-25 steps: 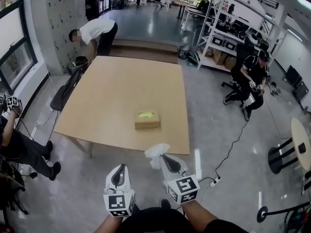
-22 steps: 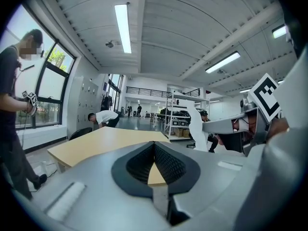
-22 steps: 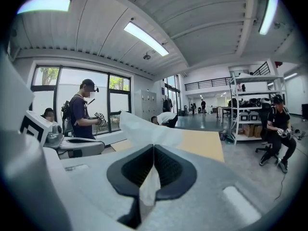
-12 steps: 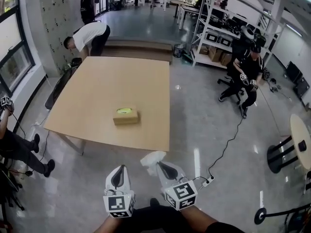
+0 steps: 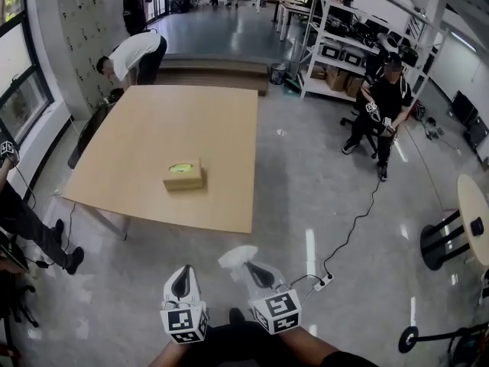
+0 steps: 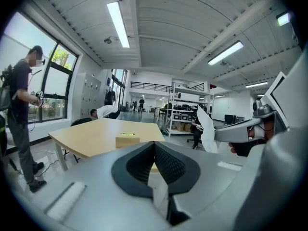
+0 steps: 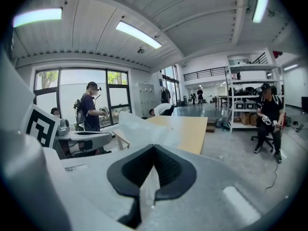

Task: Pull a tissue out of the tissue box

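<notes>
The tan tissue box [image 5: 183,174] with a green-rimmed opening stands on the wooden table [image 5: 214,128], well ahead of both grippers; it also shows small in the left gripper view [image 6: 127,139]. My right gripper [image 5: 246,270] is over the floor, its jaws closing tight on a crumpled white tissue [image 5: 235,257], which rises above the jaws in the right gripper view [image 7: 139,129]. To its left my left gripper [image 5: 182,280] has its jaws together with nothing in them. The left gripper view catches the tissue [image 6: 207,131] at its right.
A person [image 5: 134,52] bends over at the table's far end, another [image 5: 382,98] sits by the shelves [image 5: 344,37], and a third stands at the left [image 5: 15,212]. A cable and power strip [image 5: 325,281] lie on the floor. A round table [image 5: 477,220] is at the right.
Both grippers have drawn back from the table together, the tissue still in the right one. In the head view the table and box have slid further off, to the upper left.
</notes>
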